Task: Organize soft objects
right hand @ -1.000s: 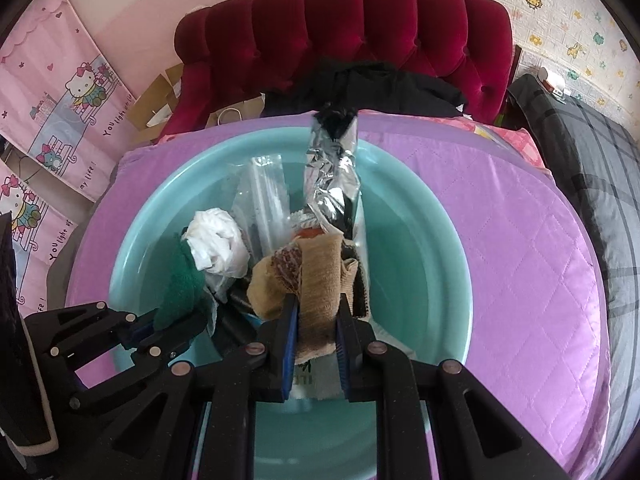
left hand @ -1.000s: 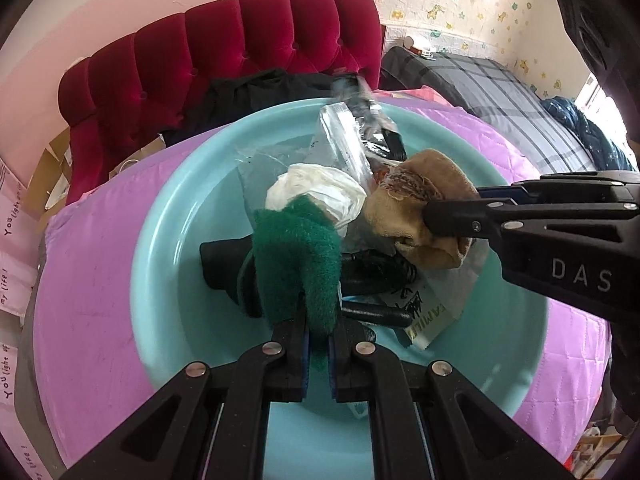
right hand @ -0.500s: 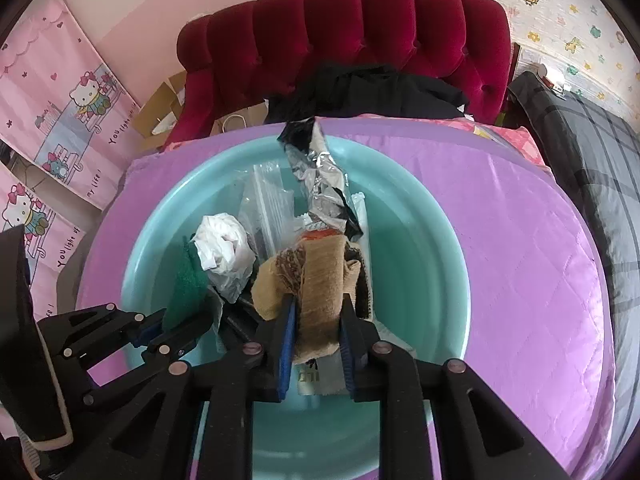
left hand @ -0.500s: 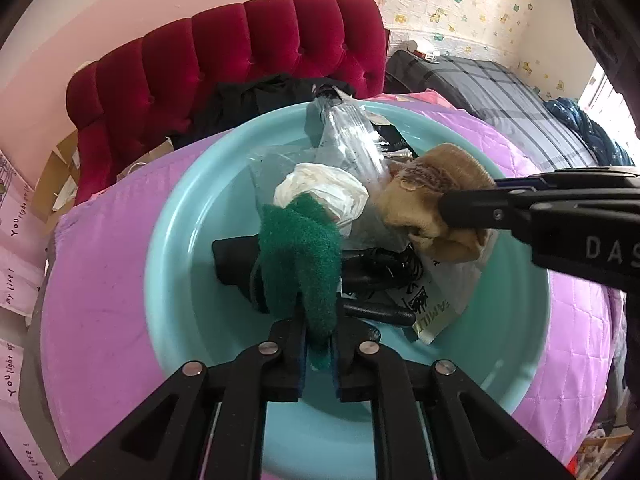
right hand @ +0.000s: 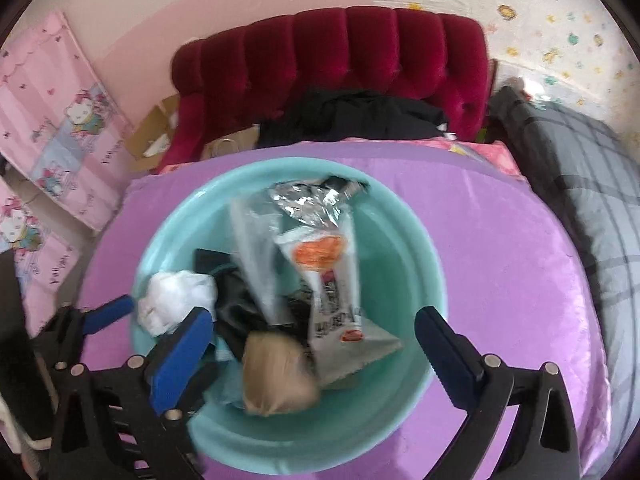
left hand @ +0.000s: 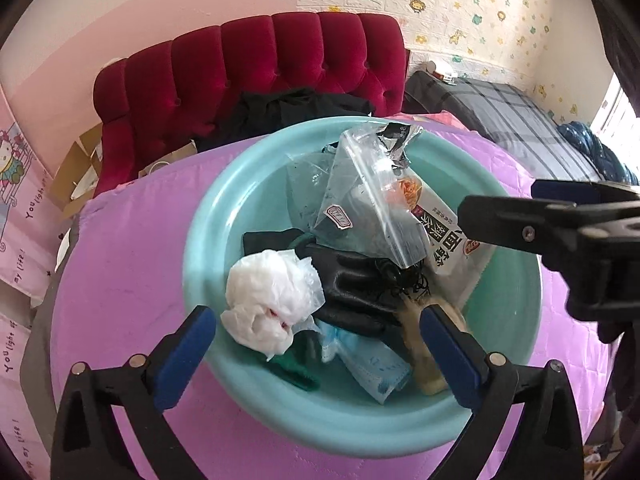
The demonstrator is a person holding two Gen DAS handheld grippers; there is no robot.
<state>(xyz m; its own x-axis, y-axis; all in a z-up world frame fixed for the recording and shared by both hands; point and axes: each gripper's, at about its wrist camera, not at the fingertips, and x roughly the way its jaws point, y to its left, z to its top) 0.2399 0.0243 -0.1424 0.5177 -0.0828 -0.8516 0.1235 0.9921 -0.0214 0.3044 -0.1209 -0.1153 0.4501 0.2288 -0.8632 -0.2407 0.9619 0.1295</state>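
Now both claws are spread wide over the basin [left hand: 208,240], their jaws having just been opening, and nothing is held between them. The left claw [left hand: 316,344] hangs above the white wad [left hand: 272,300]; the right claw [right hand: 312,344] hangs above the tan cloth [right hand: 280,380], which is seen lying loose in the basin with the green cloth [left hand: 296,368], glove [left hand: 356,288] and packets [left hand: 452,240]. For a clean release, both claws are best lifted straight up, clear of the pile, so that nothing is snagged or dragged back out.

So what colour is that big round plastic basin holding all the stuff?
The big round plastic basin is light turquoise, a pale blue-green. It shows best in the left wrist view.
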